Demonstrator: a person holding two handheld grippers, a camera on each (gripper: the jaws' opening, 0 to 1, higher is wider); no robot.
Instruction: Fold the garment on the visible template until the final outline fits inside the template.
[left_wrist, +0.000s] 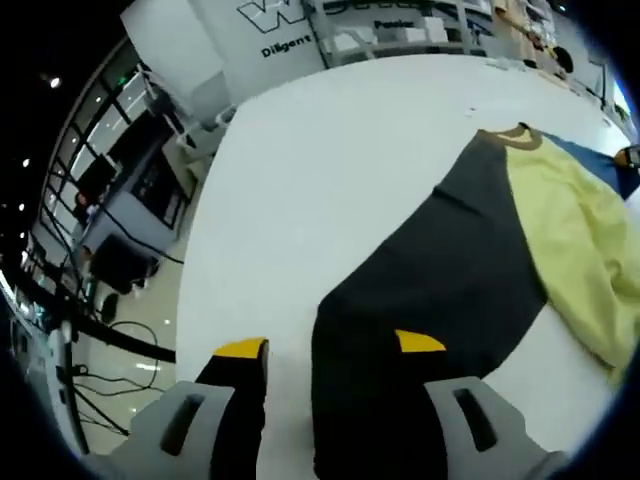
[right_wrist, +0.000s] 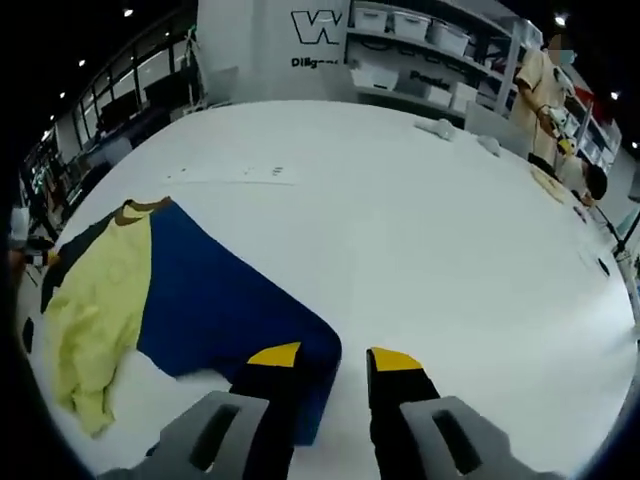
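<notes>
Currently the garment (left_wrist: 440, 270) is seen lying flat on the white table (left_wrist: 330, 170). In the left gripper view it shows a black panel nearest the camera, a pale yellow middle section to the right of it, a tan collar at the far end and a strip of blue at the right edge. In the right gripper view the same garment (right_wrist: 200, 290) is seen from the other side: blue panel near the camera, yellow section to its left, collar at the far end, a little black past the yellow.

Left gripper (left_wrist: 330, 345): jaws are held apart, yellow tips visible. The right-hand tip is seen over the near black edge of the garment, the left-hand tip over bare table just beside that edge. Contact with the cloth cannot be told; nothing is seen clamped.

Right gripper (right_wrist: 335, 357): jaws are apart with a narrow gap. The left-hand tip is seen over the near corner of the blue panel, the other over bare table. Whether cloth lies between them cannot be told.

A template outline cannot be made out on the table in either view.

Shelving with bins (right_wrist: 420, 40) and a white board with dark lettering (right_wrist: 300, 30) are seen beyond the table. A person (right_wrist: 540, 90) is seen standing at the far right of the table in the right gripper view. Small white items (right_wrist: 440, 127) lie on the table near that end.
</notes>
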